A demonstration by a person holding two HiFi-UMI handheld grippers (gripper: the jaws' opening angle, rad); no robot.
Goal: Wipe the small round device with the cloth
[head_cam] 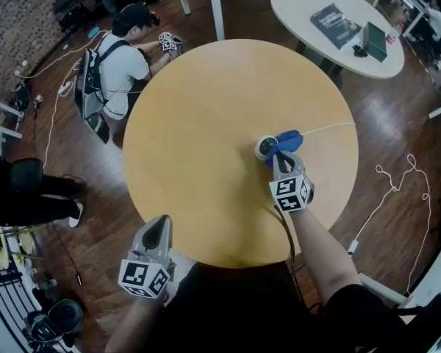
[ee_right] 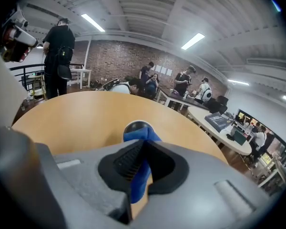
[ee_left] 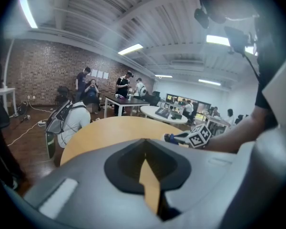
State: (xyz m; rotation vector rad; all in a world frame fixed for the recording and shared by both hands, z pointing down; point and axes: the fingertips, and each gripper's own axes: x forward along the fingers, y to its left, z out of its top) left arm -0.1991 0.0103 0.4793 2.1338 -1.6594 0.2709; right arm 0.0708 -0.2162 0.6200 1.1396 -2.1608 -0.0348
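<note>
Small round device (head_cam: 264, 147) sits on the round wooden table (head_cam: 206, 116), right of centre, toward the near side. It has a dark top with a pale rim. In the right gripper view the device (ee_right: 136, 126) lies straight ahead of the jaws, close in front.

Right gripper (head_cam: 279, 158): jaws clamped narrow on a blue cloth (head_cam: 287, 139). In its own view the right gripper (ee_right: 142, 151) shows the cloth (ee_right: 139, 178) pinched in the slot. The cloth's free end bunches up past the tips and lies against the near side of the device. From the head view the cloth covers the device's right edge and the left part of the top stays bare. The gripper points away from the person and slopes downward.

Left gripper (head_cam: 160, 224): jaws drawn together at the tips, nothing between them. Its own view shows the left gripper (ee_left: 145, 151) with only table surface visible through the narrow slit. It hovers at the near-left edge of the table, well apart from the device.

A thin white cable (head_cam: 327, 128) runs from the device across the table to the right edge.

Surroundings:
- Dark wooden floor (head_cam: 382, 123), with a loose white cord (head_cam: 406, 176) on it at the right.
- A white round table (head_cam: 298, 6) beyond, carrying a dark book (head_cam: 336, 24).
- A crouching person with a backpack (head_cam: 114, 68) just off the far-left edge of the wooden table.
</note>
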